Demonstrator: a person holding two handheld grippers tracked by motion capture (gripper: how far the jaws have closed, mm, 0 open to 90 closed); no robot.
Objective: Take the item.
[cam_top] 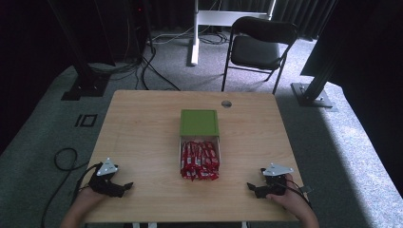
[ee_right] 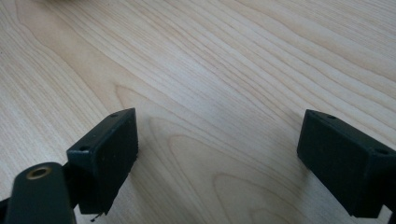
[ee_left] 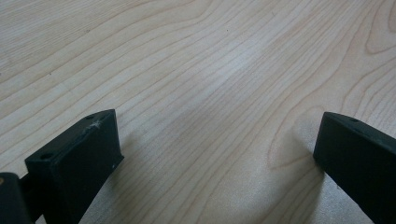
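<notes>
Red wrapped bars point(cam_top: 200, 160), piled at table point(cam_top: 142, 123) centre below green box point(cam_top: 199, 122): likely light, crinkly, slippery; pinching 1 bar across its middle is looking best. Left gripper point(cam_top: 124, 186) at 7 o'clock and right gripper point(cam_top: 253, 187) at 5 o'clock are resting released, jaws spread, holding nothing.

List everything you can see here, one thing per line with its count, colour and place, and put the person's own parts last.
table: one, light wood, centre of the high view
green box: one, green top, middle of the table, far side of the pile
red packets: a pile, count unclear, red with white marks, touching the box's near side
grommet hole: one, grey, far edge of the table
folding chair: one, black, on the carpet beyond the table
white stand: one, white, left of the chair
left gripper: one, black, near left corner, jaws apart over bare wood
right gripper: one, black, near right corner, jaws apart over bare wood
</notes>
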